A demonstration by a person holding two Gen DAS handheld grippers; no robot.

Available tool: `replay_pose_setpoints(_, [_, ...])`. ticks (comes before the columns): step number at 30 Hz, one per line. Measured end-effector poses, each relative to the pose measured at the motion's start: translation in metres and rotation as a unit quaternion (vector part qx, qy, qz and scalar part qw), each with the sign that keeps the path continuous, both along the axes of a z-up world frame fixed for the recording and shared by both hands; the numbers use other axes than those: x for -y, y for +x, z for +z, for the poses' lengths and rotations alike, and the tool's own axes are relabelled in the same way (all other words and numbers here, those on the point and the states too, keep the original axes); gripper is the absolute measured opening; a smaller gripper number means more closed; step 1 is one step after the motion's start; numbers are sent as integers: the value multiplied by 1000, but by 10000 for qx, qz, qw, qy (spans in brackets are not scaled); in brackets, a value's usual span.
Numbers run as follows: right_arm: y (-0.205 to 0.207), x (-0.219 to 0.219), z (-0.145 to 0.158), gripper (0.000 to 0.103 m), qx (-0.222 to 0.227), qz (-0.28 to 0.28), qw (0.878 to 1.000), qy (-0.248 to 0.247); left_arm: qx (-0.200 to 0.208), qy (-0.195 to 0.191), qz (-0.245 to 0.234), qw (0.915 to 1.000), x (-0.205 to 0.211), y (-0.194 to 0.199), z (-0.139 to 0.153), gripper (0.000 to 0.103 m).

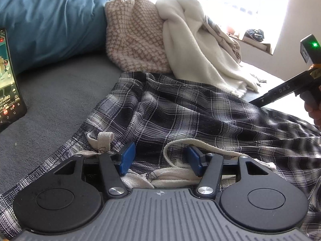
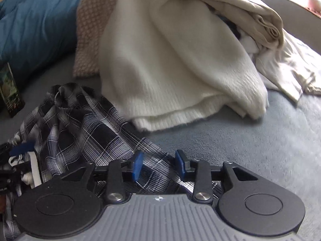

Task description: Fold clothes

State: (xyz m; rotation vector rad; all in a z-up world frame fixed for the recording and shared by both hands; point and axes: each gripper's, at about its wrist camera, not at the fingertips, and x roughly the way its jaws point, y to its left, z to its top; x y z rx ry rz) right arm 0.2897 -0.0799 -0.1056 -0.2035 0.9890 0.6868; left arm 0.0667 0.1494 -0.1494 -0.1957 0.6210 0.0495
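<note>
From the left wrist, the left gripper [image 1: 159, 159] hangs over the waistband end of the plaid trousers [image 1: 180, 112], which lie rumpled on the grey bed cover [image 1: 60, 92]. Its blue fingers [image 1: 126, 157] stand apart, released, with plaid cloth and a white drawstring [image 1: 200, 143] in the gap but not pinched. The trousers run away from the waistband toward the right, where the right gripper's body [image 1: 280, 91] shows. Behind them sit a patterned knit [image 1: 136, 40], a cream sweater [image 1: 192, 46] and a blue duvet [image 1: 50, 20]; a phone [image 1: 8, 80] leans at the left.

From the right wrist, the right gripper [image 2: 159, 165] straddles a flat strip of the plaid trousers [image 2: 84, 128], fingers apart and not pressing it. This strip slants from lower right to upper left.

The cloth looks thin, light and limp, so it will likely sag and crease; the stitched waistband and the leg's edge seem the firmest places to grip.
</note>
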Motion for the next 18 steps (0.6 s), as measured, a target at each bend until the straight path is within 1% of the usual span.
replay_pose_setpoints(2, [-4,-4,1,36,43,187,9998,-86,6,9,-2,10000,0,0,0,57])
replay_pose_setpoints(3, [-6,-6,1,29,68,302,9994,-145,10,15,-5,10000,0,0,0,58])
replay_pose_setpoints(4, [-9,-10,0,20,112,370,9990,-222,13,20,-7,10000,0,0,0,58])
replay_pose_setpoints(5, [-12,-13,-1,14,158,434,9985,-301,16,21,-9,10000,0,1,0,58])
replay_pose_setpoints(6, [-16,-16,0,3,337,454,9977,-375,20,18,-8,10000,0,0,0,58])
replay_pose_setpoints(7, [-20,-19,1,1,526,469,9965,-448,24,15,-7,10000,0,0,0,58])
replay_pose_setpoints(12, [-39,-16,23,1,1450,94,9891,-248,45,8,2,10000,-1,0,0,58])
replay_pose_setpoints(14, [-42,-16,25,1,1651,-2,9859,-254,46,28,8,10000,0,-1,0,58])
replay_pose_setpoints(16, [-41,-17,21,1,1719,-111,9846,-286,49,28,7,10000,0,-1,0,58])
replay_pose_setpoints(18, [-38,-22,11,1,1759,-199,9831,-460,51,31,7,10000,0,-1,0,58])
